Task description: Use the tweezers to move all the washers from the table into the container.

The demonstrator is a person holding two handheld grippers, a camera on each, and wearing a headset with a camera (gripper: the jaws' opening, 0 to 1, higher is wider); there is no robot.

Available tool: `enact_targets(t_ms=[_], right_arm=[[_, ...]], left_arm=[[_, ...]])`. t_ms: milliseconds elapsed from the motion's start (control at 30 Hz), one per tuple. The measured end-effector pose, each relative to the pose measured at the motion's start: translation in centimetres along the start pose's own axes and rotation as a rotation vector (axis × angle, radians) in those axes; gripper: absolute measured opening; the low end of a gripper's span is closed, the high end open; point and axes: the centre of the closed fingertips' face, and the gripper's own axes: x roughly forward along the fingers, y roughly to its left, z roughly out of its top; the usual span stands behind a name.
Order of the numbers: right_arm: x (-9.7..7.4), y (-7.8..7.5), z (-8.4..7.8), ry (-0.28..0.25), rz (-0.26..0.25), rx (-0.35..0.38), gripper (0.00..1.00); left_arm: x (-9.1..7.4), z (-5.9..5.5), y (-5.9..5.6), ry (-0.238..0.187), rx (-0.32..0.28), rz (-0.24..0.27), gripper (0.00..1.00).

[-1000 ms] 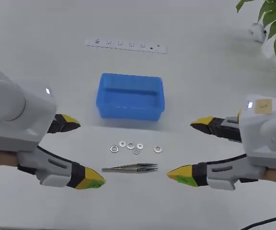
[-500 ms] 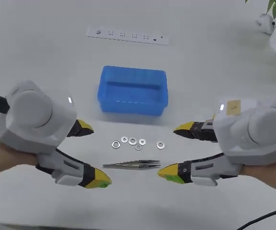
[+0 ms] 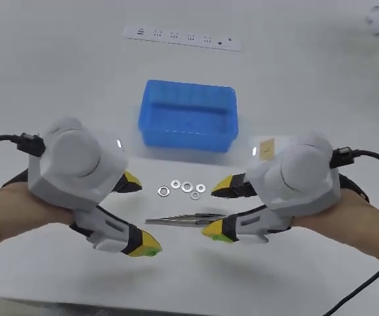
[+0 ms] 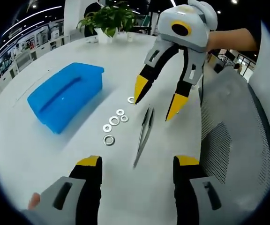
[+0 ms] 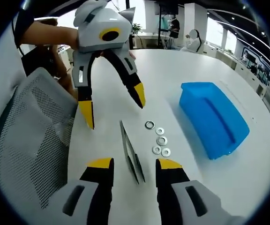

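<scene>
In the head view, both tools had closed in on the tweezers (image 3: 183, 219) from either side since a second before, and one washer had gone behind the right tool's jaw. The left tool (image 3: 139, 214) and right tool (image 3: 216, 209) had their jaws apart, gripping nothing. The tweezers' right end lay between the right tool's tips. The washers (image 3: 183, 188) lay just beyond the tweezers, near the table's (image 3: 58, 59) front edge. The blue container (image 3: 188, 115) sat behind them and a power strip (image 3: 181, 37) lay toward the far edge.

In the left gripper view, the slim steel tweezers (image 4: 143, 133) pointed away between the spread jaws, with six small silver washers (image 4: 114, 120) to their left.

In the right gripper view, the tweezers (image 5: 130, 152) reached in between the parted jaws, and a mesh chair (image 5: 27, 140) stood at the table's edge.
</scene>
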Motion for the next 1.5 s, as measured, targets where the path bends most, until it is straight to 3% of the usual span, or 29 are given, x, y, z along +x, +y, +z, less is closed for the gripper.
enact_targets(t_ms=[67,133,300,367,433,500,533,633,733,967,1067,1233,1367,1500], right_arm=[[0.4,0.0,0.1,-0.009,0.003,-0.019,0.32],[1.0,0.3,-0.2,0.014,0.034,0.0,0.3],[1.8,0.6,-0.7,0.075,0.062,-0.078,0.27],[2.1,0.6,-0.6,0.085,0.073,-0.085,0.26],[2.3,0.7,-0.6,0.099,0.087,-0.118,0.25],[2.2,0.6,-0.5,0.11,0.091,-0.147,0.21],[2.3,0.7,-0.6,0.119,0.097,-0.163,0.19],[2.4,0.6,-0.6,0.13,0.09,-0.258,0.15],[2.5,0.7,-0.5,0.122,0.092,-0.306,0.11],[2.4,1.0,-0.6,0.102,0.081,-0.345,0.08],[2.3,0.6,-0.5,0.092,0.048,-0.357,0.08],[1.3,0.4,0.9,0.006,0.017,-0.293,0.07],[0.5,0.0,1.3,-0.022,0.0,-0.275,0.07],[0.3,0.0,1.4,-0.034,-0.005,-0.266,0.07]], left_arm=[[0.1,-0.1,0.0,0.005,0.012,0.0,0.58],[0.4,-0.1,-0.1,0.008,0.005,-0.01,0.56],[1.0,-0.7,-0.4,0.039,0.041,-0.032,0.52],[1.0,-0.4,-0.7,0.021,0.061,-0.046,0.49],[1.2,-0.1,-1.2,0.012,0.05,-0.07,0.47],[1.4,-0.5,-1.3,0.035,0.069,-0.067,0.45],[1.5,-0.2,-1.4,0.022,0.081,-0.064,0.44],[1.4,0.0,-1.5,0.016,0.086,-0.072,0.42],[1.5,0.2,-1.3,0.011,0.086,-0.072,0.37],[1.5,0.2,-0.9,0.011,0.087,-0.072,0.31],[1.5,0.1,-0.8,0.012,0.095,-0.073,0.3],[1.5,0.1,-0.6,0.014,0.092,-0.071,0.29],[1.6,0.2,-0.3,0.017,0.101,-0.051,0.26],[1.5,0.0,0.3,0.038,0.174,-0.005,0.16]])
